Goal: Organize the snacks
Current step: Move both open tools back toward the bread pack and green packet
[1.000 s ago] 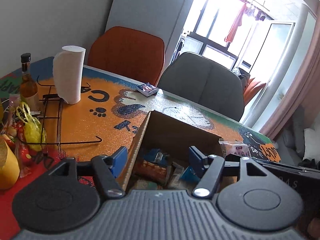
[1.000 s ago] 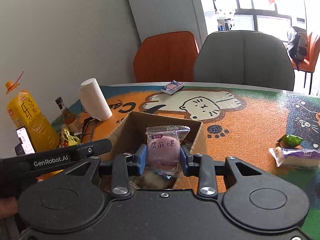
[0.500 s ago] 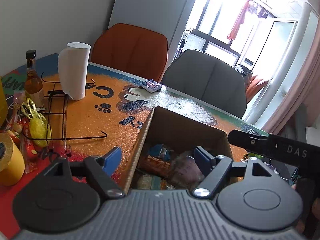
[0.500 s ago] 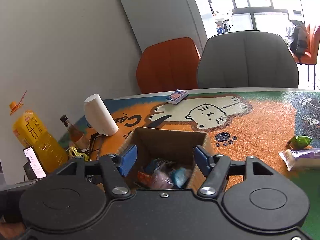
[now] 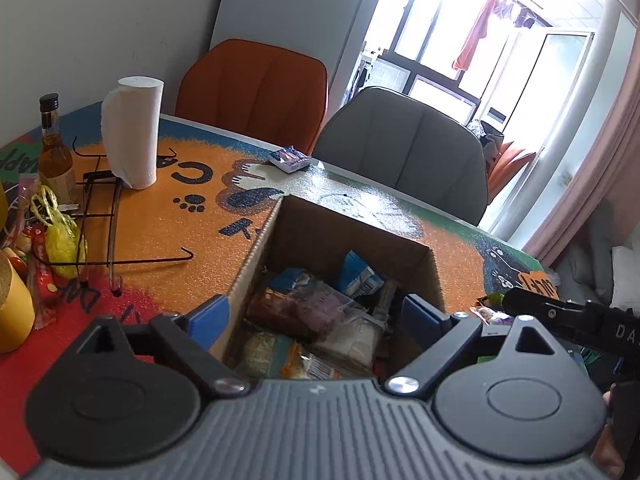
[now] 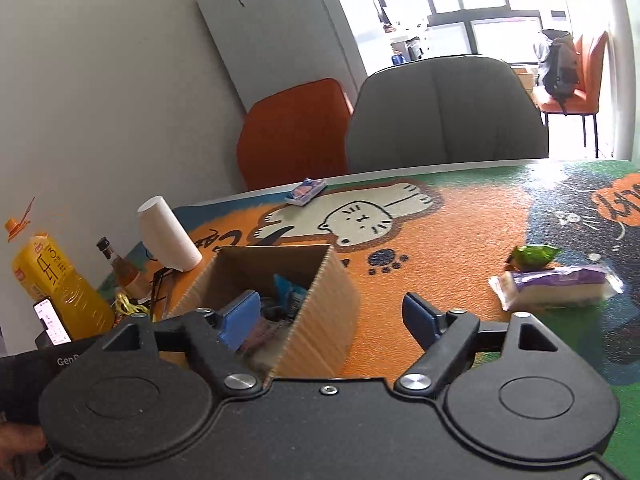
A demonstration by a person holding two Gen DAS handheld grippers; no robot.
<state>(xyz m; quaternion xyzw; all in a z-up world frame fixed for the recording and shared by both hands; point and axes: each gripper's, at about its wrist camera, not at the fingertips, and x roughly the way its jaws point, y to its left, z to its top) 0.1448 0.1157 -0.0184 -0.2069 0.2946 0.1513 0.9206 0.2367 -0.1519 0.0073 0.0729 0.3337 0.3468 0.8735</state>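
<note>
Right wrist view: the right gripper (image 6: 332, 316) hangs empty with its jaws opening, straddling the near right wall of the cardboard box (image 6: 320, 312); one pad is over the box's inside, the other over the orange worktop (image 6: 440, 248). Beyond it, well apart to the right, a purple-wrapped cake (image 6: 556, 284) lies on the worktop with a small green packet (image 6: 532, 256) touching or just behind it; a blue-and-pink packet (image 6: 306, 191) sits near the far edge. These look like the snacks left to collect.

From the left wrist view, the left gripper (image 5: 316, 316) is also released, jaws opening, nothing between them, poised over the box, which is already piled with wrappers (image 5: 320, 320).

Risks, as I judge them: a swing toward the cake could catch the box wall with the inner pad and drag or tip the light box. The slippery wrapper may slide away or pinch at one corner only. The two packets sit so close that a wide grasp may take both. The heaped box may let a dropped snack slide off.
</note>
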